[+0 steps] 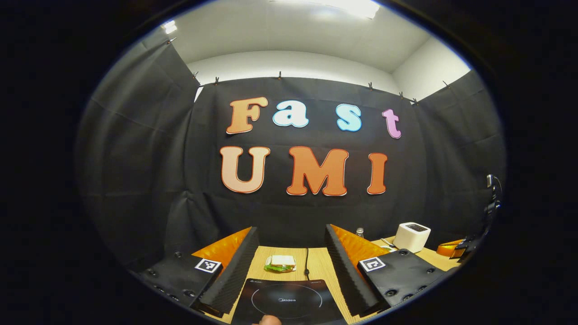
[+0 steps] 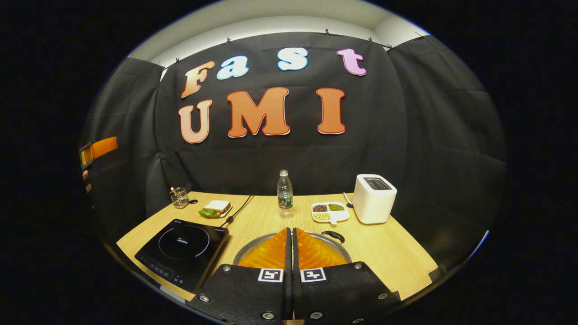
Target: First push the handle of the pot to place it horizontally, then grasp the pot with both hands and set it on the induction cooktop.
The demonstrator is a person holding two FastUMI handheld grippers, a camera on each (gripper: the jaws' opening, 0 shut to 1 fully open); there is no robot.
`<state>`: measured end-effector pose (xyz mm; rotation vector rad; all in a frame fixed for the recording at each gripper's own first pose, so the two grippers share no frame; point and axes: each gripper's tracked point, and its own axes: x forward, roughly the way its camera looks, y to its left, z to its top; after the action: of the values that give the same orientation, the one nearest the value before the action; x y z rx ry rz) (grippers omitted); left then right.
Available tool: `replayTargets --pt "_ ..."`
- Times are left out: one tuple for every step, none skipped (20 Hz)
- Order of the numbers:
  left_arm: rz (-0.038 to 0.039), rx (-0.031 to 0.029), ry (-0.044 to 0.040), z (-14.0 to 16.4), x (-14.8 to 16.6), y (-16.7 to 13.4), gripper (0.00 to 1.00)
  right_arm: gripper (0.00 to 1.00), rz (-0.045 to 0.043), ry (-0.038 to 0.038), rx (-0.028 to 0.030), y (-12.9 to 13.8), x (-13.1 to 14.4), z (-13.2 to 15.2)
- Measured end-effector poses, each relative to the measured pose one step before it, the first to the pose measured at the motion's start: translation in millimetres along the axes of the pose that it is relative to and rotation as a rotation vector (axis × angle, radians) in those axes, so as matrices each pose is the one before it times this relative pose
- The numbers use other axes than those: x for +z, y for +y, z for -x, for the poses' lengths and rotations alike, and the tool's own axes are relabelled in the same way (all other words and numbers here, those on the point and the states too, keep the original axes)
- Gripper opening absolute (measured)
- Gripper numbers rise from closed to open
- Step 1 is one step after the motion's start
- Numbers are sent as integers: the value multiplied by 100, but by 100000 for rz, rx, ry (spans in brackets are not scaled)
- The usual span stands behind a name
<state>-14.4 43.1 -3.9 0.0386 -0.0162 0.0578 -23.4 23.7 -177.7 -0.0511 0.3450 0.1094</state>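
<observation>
On a pale wooden table (image 2: pixel 388 253) in the booth, the left gripper (image 1: pixel 289 253) hovers with its two fingers spread wide, and the black induction cooktop (image 1: pixel 289 300) lies directly below and between them. Just beyond it, straight ahead of the left gripper, sits a sandwich (image 1: pixel 280 263) beside a black power cord (image 1: pixel 307 262); off to its right, past the right-hand finger, stands a white toaster (image 1: pixel 412 236). In the right gripper view, the right gripper (image 2: pixel 291 246) has its fingers pressed together with nothing between them, poised over the pot (image 2: pixel 293 243), whose metal rim curves out on both sides of the fingers and whose dark handle (image 2: pixel 333 235) shows just right of the fingertips. The cooktop rests low to that gripper's left, apart from the pot. Farther ahead, from left to right, stand a wire holder (image 2: pixel 179 197), the plated sandwich, a water bottle (image 2: pixel 284 193) straight in front, a divided dish of beans (image 2: pixel 329 211) and the toaster.
</observation>
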Motion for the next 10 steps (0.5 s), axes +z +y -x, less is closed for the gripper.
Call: replayTargets --pt "-49 146 180 -3 -77 128 96 0 753 1364 436 311 -816 157" --pt "-23 197 110 15 -109 162 96 0 1072 1275 56 235 -800 200" --pt "0 132 189 -41 -113 108 96 0 1376 1138 362 359 -707 73" --pt "84 -55 210 45 -161 -60 94 0 1169 1495 841 433 -828 128" --pt "112 -210 291 60 -105 -60 94 0 778 1660 1167 596 -819 95" --pt "79 -157 266 -4 -132 103 96 0 663 1942 1551 689 -915 76" --pt "-100 -54 143 136 -88 20 96 0 311 1850 1537 522 -973 24" --pt "-216 63 112 -42 -159 6 96 0 -294 1689 1559 586 -824 69" --pt "-289 126 148 73 -78 26 96 0 -560 1700 2167 700 -855 -20" --pt "-243 187 227 103 -147 32 94 0 -313 2196 2341 729 -900 -17"
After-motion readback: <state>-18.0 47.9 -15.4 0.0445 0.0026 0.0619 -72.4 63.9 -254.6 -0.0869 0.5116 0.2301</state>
